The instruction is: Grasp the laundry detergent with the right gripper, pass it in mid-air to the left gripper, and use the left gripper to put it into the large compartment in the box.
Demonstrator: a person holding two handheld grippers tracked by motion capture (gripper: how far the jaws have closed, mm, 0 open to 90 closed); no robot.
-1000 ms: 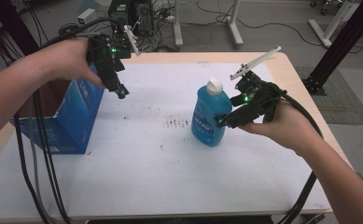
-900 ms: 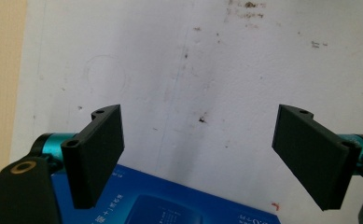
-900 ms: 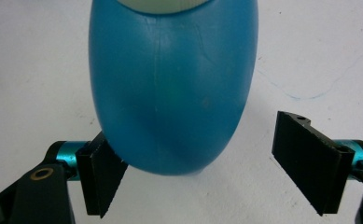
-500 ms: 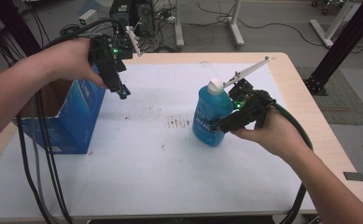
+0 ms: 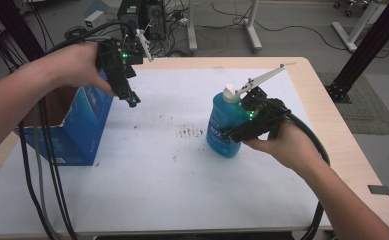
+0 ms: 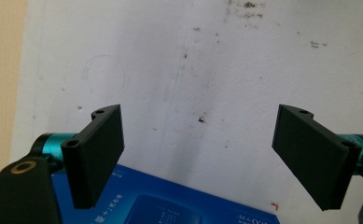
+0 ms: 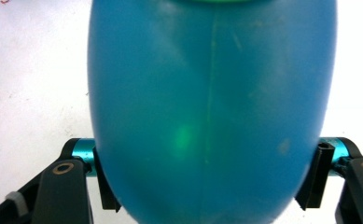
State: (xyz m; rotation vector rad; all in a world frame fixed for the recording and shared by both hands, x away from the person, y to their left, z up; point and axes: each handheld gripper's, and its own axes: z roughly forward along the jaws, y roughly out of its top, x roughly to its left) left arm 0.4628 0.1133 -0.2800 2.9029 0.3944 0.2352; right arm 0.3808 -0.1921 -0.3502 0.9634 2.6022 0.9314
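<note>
Gripping blue bottle (image 5: 223,131), right gripper (image 5: 232,134), open box (image 5: 77,127)

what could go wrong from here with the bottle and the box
1. The right gripper clamps the blue bottle low on its rounded body, jaws at the widest part; the smooth curved plastic might slip or the top-heavy bottle could tip.
2. The left gripper hangs open just above the blue box; lowering carelessly could knock the box.
3. Cables trail by the box and might snag it.
</note>
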